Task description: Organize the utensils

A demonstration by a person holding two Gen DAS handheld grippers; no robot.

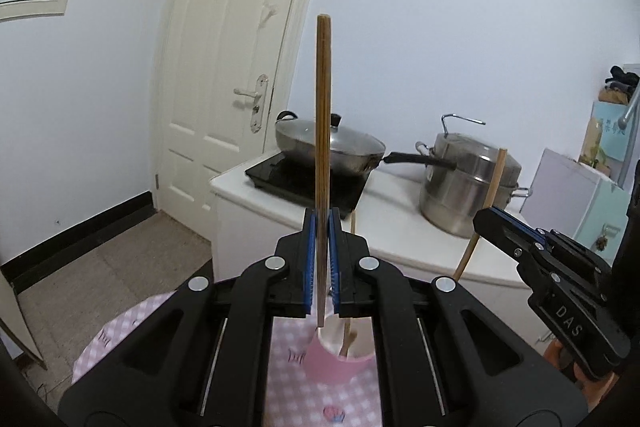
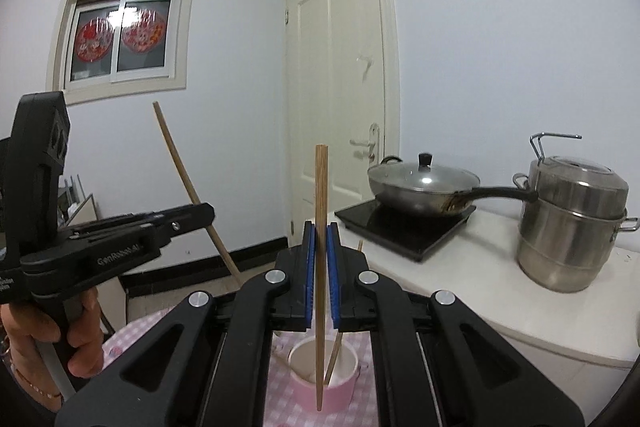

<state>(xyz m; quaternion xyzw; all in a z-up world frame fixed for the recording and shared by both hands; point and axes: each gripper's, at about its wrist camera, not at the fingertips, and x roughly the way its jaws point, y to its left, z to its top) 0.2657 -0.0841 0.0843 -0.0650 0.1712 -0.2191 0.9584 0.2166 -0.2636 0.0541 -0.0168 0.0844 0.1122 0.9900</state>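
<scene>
My left gripper (image 1: 322, 214) is shut on a wooden chopstick (image 1: 323, 115) that stands upright, its lower tip just above the rim of a pink cup (image 1: 340, 359). In the right wrist view my right gripper (image 2: 321, 226) is shut on a second chopstick (image 2: 320, 187), also upright, whose lower end hangs in front of the same pink cup (image 2: 316, 385). Another wooden stick (image 2: 333, 359) leans inside the cup. Each gripper shows in the other's view: the right gripper (image 1: 484, 218) at the right edge, the left gripper (image 2: 209, 213) at the left, held by a hand (image 2: 80, 339).
The cup stands on a pink checked tablecloth (image 1: 120, 331). Behind it a white counter (image 2: 500, 311) carries a lidded wok (image 2: 424, 183) on a black induction hob (image 2: 404, 227) and a steel steamer pot (image 2: 572, 223). A cream door (image 2: 340, 95) lies beyond.
</scene>
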